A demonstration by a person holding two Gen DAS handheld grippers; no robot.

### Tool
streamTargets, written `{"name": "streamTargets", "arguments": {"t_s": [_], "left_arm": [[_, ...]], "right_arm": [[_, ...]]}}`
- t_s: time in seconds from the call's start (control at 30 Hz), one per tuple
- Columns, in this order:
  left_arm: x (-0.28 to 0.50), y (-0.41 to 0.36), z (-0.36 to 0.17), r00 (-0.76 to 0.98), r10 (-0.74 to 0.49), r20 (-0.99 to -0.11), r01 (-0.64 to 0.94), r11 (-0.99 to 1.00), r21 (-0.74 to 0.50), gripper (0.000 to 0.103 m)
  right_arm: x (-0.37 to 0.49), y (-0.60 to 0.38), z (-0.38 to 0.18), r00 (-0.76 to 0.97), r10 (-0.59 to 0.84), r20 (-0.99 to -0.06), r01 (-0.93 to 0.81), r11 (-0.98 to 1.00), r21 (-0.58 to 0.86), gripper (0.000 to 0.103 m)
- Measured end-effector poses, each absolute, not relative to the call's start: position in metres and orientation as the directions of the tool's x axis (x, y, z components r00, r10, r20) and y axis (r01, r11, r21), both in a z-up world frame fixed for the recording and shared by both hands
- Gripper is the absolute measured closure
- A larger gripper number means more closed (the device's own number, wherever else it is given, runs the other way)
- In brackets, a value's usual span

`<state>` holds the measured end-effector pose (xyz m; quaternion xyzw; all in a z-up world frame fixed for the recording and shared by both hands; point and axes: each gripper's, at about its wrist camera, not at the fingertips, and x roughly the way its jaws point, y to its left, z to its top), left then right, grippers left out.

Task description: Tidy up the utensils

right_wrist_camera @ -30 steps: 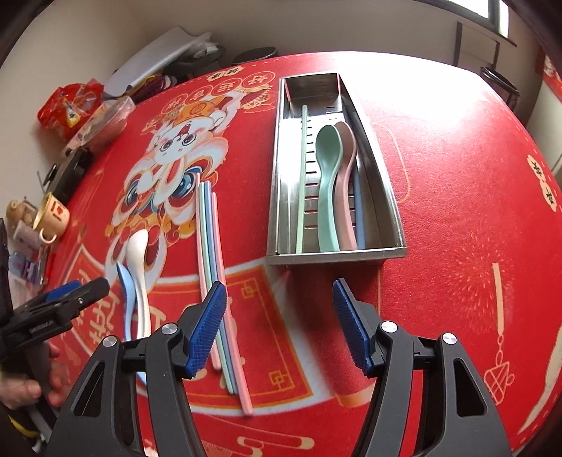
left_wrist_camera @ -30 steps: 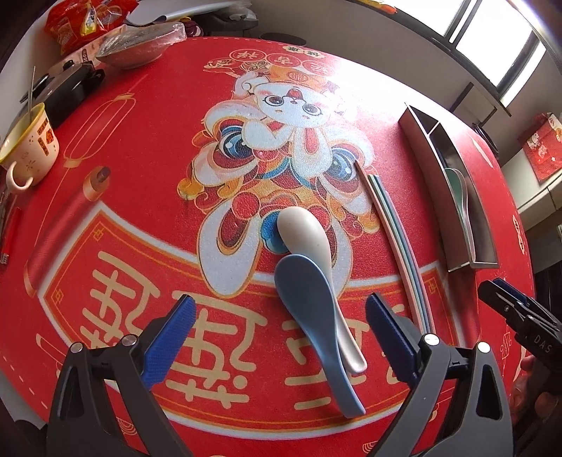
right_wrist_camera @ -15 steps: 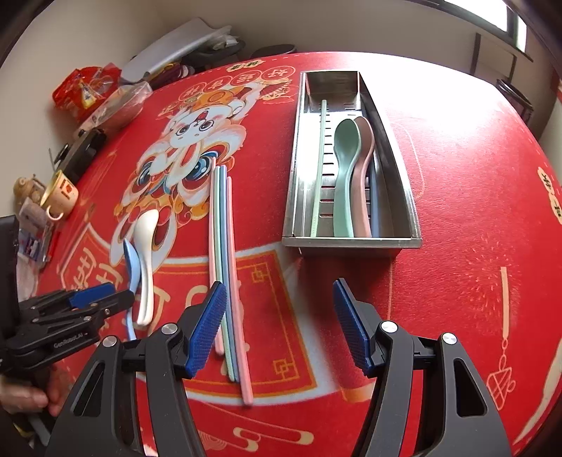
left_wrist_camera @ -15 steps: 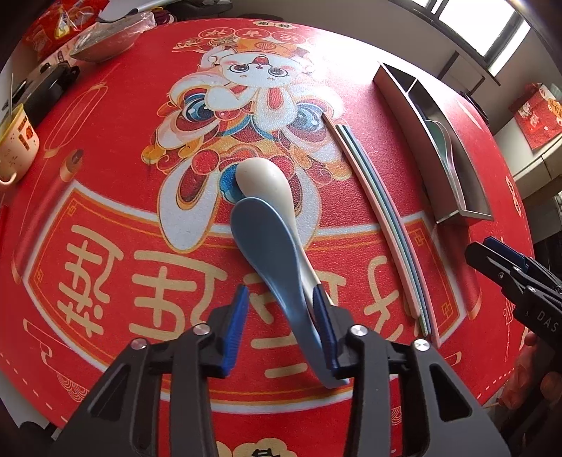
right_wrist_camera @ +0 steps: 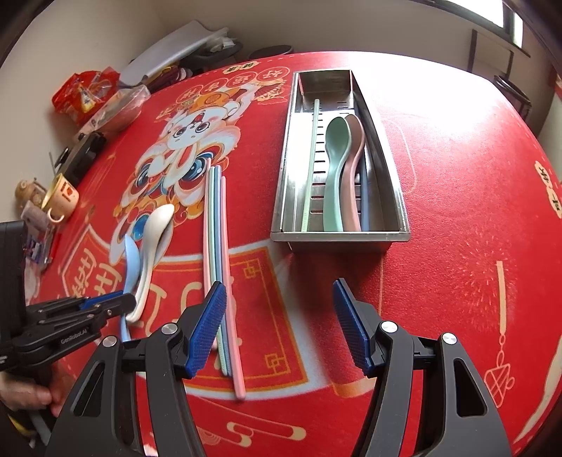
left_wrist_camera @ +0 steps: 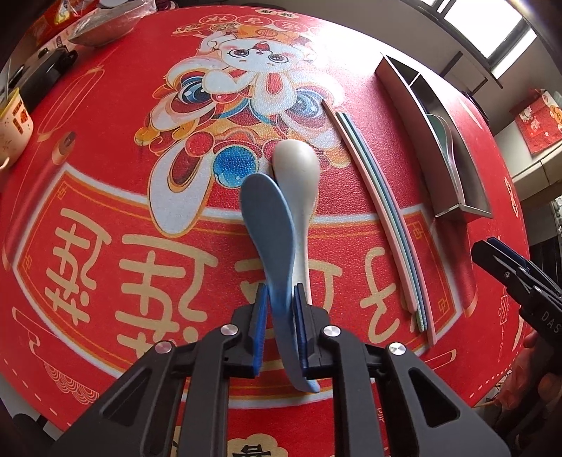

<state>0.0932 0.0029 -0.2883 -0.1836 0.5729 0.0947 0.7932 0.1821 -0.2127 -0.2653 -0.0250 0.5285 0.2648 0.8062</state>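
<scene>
A blue spoon (left_wrist_camera: 268, 225) lies on the red printed tablecloth, partly over a white spoon (left_wrist_camera: 296, 165). My left gripper (left_wrist_camera: 279, 298) points steeply down at it. Its jaws are closing, with the blue pads against both sides of the blue spoon's handle. In the right wrist view the same gripper (right_wrist_camera: 123, 302) sits at the handle ends of the blue spoon (right_wrist_camera: 130, 256) and white spoon (right_wrist_camera: 154, 232). My right gripper (right_wrist_camera: 279, 284) hovers open and empty above the cloth, just right of several pastel chopsticks (right_wrist_camera: 217, 228). A steel tray (right_wrist_camera: 337, 236) holds a green spoon (right_wrist_camera: 333, 168), a pink spoon (right_wrist_camera: 353, 182) and a green chopstick (right_wrist_camera: 311, 165).
A mug (right_wrist_camera: 61, 198), a black device (right_wrist_camera: 84, 154), snack bags (right_wrist_camera: 80, 93) and a wrapped bowl (left_wrist_camera: 102, 26) crowd the table's left and far-left edge. A person's hand (right_wrist_camera: 28, 397) holds the left gripper's handle at the lower left.
The left gripper came down over the blue spoon's handle and its jaws went from wide apart to closed on it. The right gripper stayed put and open.
</scene>
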Motion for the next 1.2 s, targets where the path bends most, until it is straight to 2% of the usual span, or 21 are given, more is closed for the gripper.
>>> {"name": "streamTargets", "arguments": {"t_s": [0.47,0.6,0.67,1.2], "left_arm": [[0.074,0.037,-0.292,0.291,-0.061,-0.955,-0.439,0.878,-0.191,0.091],[0.072,0.041,-0.292,0.295,-0.079,-0.952,-0.434,0.877,-0.207,0.094],[0.073,0.041,-0.292,0.295,-0.067,-0.953,-0.431,0.881,-0.196,0.097],[0.074,0.083,-0.288,0.324,0.06,-0.944,-0.457,0.884,-0.1,0.097]], "right_arm": [[0.18,-0.188,-0.259,0.296,0.442,-0.847,-0.496,0.829,0.26,0.042],[0.18,-0.184,-0.259,0.293,0.445,-0.846,-0.498,0.827,0.262,0.042],[0.18,-0.181,-0.259,0.293,0.446,-0.846,-0.503,0.824,0.26,0.042],[0.175,-0.172,-0.26,0.28,0.434,-0.856,-0.534,0.811,0.237,0.043]]}}
